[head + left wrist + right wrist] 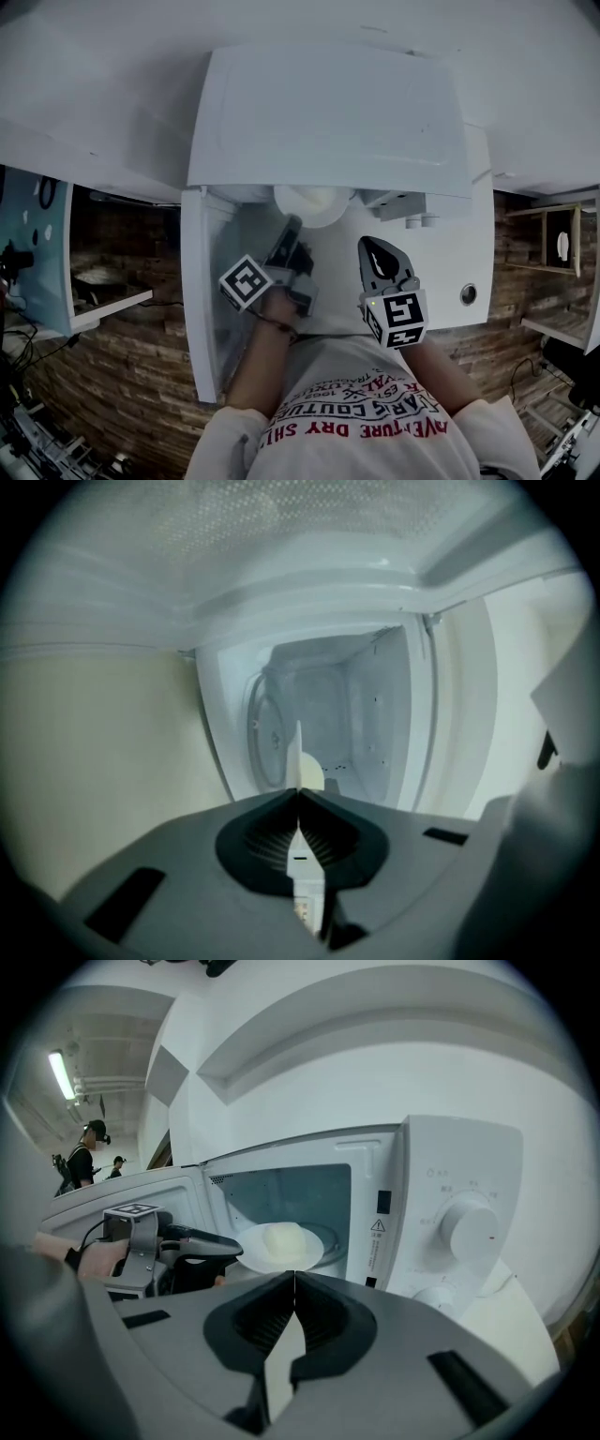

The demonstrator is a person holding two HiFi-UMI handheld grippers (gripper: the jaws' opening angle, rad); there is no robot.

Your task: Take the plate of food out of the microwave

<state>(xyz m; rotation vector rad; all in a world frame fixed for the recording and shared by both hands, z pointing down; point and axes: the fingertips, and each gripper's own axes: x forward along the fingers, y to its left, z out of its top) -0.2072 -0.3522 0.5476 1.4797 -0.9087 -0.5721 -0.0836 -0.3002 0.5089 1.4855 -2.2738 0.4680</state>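
One white plate (279,1249) bears a pale, rounded lump of food (278,1237) and sits level at the mouth of the open microwave (441,1194). From the head view, half of it shows past the front edge of the oven's top. The left claw (225,1244) reaches in from the door side and is clamped on the plate's left rim. In its own view the plate runs edge-on as a thin white sliver between the closed jaws, with the empty white chamber (337,714) beyond. The door (208,300) stands swung wide on the left, just beside that claw. The right claw (293,1276) hovers in front of the opening, near the plate but not touching it, with its jaws pressed together on nothing. Two round dials (469,1227) sit on the control panel to the right of the opening. The microwave rests on a white desk (459,262). Far off to the left, two people (84,1157) stand under ceiling lights.
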